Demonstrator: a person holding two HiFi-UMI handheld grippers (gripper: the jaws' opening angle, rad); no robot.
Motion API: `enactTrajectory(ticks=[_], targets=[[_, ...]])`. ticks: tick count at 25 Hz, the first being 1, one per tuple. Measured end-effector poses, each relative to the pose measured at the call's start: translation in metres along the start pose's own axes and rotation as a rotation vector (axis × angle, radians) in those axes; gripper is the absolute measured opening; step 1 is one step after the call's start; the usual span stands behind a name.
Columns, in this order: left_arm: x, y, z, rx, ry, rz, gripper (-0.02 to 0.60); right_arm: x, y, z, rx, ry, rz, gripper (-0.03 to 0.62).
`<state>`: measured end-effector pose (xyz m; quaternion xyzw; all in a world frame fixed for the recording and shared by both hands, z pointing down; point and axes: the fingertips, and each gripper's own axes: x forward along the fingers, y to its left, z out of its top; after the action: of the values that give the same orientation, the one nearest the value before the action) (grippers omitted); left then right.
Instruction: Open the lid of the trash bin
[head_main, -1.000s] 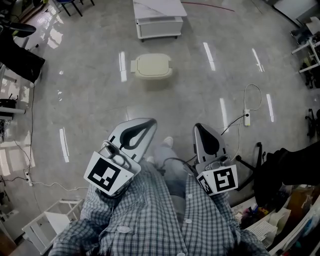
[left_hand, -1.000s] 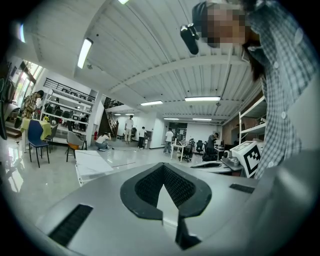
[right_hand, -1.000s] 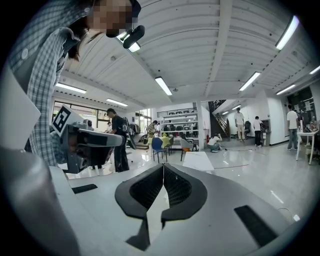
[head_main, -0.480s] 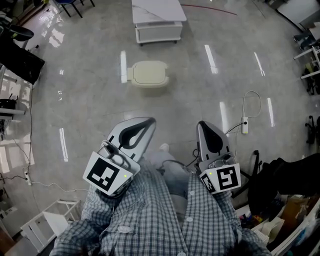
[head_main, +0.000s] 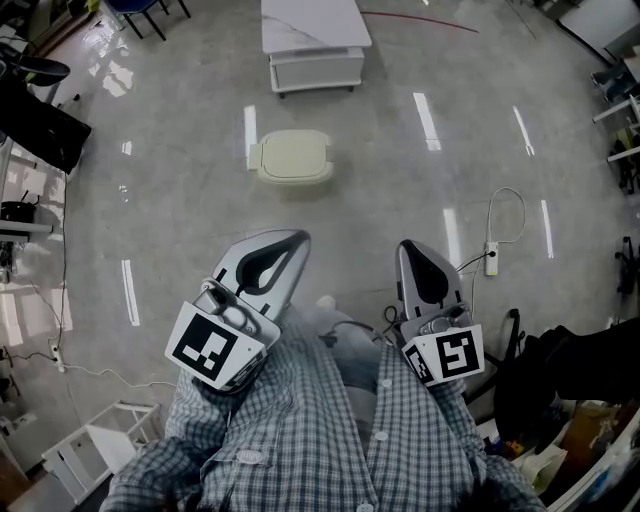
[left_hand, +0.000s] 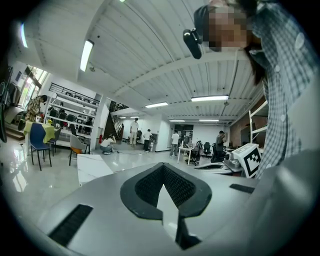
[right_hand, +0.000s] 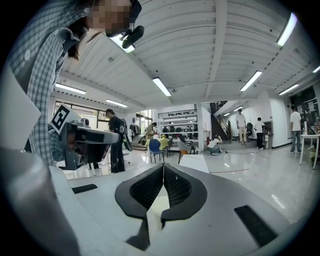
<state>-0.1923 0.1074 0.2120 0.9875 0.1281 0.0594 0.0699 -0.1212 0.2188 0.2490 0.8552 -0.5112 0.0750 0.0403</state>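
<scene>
Left tongs (head_main: 288, 243) and right tongs (head_main: 409, 250) pinched together, empty, bottom centre; bin (head_main: 295, 177) upper centre, lid (head_main: 292, 150) down: tips may shove it across glossy floor (head_main: 180, 220).

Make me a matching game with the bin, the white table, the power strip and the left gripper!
Things:
1 trash bin
2 white table
3 power strip
4 left gripper

Matches:
A jaws shut, holding nothing
B on the floor at the right, with a looped cable
C lid closed
D beyond the bin, at the top of the head view

Pairs: 1-C, 2-D, 3-B, 4-A
</scene>
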Motion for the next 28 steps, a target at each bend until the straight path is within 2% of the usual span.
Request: enactTrajectory(ticks=[8,17,28], targets=[[0.024,-0.016,0.001,0.009,-0.008,-0.032,0.005,-0.022,-0.027,-0.006,0.013,0.011,-0.052,0.020],[0.036,-0.026,0.002,0.026,0.006,-0.081,0.005,-0.036,-0.034,-0.014,0.031,0.012,-0.104,0.020],[0.095,-0.025,-0.001,0.006,0.014,-0.218,0.005,-0.032,-0.070,-0.016,0.049,0.027,-0.201,0.020]])
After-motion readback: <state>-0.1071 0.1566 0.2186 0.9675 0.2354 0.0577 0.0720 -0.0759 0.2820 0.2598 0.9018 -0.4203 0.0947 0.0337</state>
